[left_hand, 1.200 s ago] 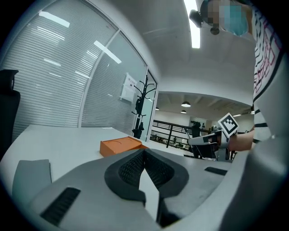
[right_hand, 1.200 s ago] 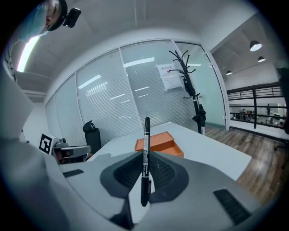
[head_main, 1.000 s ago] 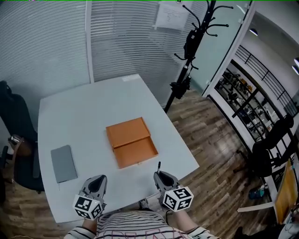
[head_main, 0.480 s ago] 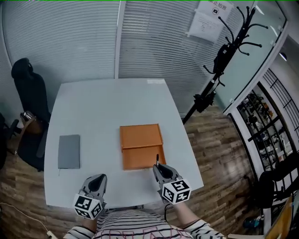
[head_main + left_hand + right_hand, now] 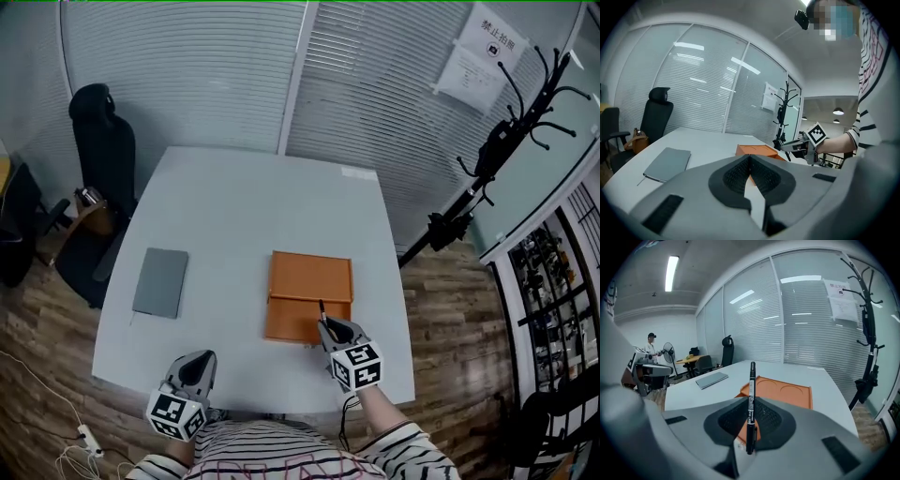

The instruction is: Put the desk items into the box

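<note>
An orange box [image 5: 310, 279] lies flat on the white table [image 5: 234, 206], right of the middle, and it shows too in the left gripper view [image 5: 757, 150] and the right gripper view [image 5: 785, 393]. A grey notebook [image 5: 160, 282] lies to its left, also seen from both grippers [image 5: 668, 162] [image 5: 711, 379]. My right gripper [image 5: 330, 327] is shut on a black pen [image 5: 322, 310] that stands upright between its jaws [image 5: 751, 397], over the box's near edge. My left gripper [image 5: 193, 368] hangs at the table's near edge, its jaws closed together [image 5: 750, 164] on nothing.
A black office chair [image 5: 101, 141] stands off the table's far left corner. A black coat stand [image 5: 492, 159] rises to the right of the table. Glass walls with blinds [image 5: 234, 66] run behind. Wooden floor surrounds the table.
The head view has swung, so the table sits more to the right and squarer. My right gripper has moved forward with the pen to the box's near edge. The left gripper stays put.
</note>
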`<act>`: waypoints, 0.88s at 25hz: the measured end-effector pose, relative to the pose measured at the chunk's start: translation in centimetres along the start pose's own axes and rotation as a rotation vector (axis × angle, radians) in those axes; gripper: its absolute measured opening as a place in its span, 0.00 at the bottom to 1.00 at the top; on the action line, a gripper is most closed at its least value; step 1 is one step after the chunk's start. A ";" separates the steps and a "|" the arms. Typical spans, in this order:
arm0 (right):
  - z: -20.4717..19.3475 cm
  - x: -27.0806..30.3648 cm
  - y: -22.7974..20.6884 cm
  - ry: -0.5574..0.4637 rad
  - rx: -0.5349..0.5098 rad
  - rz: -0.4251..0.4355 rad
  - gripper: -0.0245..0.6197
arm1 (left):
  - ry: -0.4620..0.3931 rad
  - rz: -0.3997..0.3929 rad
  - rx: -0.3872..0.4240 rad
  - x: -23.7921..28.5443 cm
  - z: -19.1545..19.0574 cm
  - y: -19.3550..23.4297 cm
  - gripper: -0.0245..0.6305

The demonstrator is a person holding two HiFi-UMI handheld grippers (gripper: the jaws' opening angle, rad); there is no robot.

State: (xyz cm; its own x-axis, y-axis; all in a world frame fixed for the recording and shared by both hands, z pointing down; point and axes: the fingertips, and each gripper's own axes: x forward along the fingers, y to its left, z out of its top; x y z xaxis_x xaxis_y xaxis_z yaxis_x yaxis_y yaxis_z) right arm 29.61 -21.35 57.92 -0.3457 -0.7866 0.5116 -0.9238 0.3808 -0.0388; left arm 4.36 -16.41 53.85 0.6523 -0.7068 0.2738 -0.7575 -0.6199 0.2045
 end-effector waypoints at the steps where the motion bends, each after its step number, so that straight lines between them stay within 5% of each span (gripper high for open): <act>1: -0.1 0.5 -0.2 0.013 -0.011 0.004 0.13 | 0.000 0.014 -0.002 -0.3 -0.1 0.1 0.07; 10: -2.0 4.1 -0.5 0.136 -0.186 0.027 0.13 | -0.007 0.094 -0.032 -2.2 -0.8 1.5 0.07; 22: -4.5 7.8 0.8 0.280 -0.331 0.091 0.13 | -0.015 0.103 -0.047 -2.6 -0.8 2.9 0.07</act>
State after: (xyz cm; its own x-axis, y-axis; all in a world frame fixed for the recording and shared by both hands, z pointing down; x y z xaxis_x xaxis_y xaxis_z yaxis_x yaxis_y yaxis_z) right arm 26.91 -24.99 65.75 -0.3234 -0.5977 0.7336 -0.7734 0.6136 0.1589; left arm 0.44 -16.08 54.46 0.5711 -0.7711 0.2816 -0.8206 -0.5275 0.2199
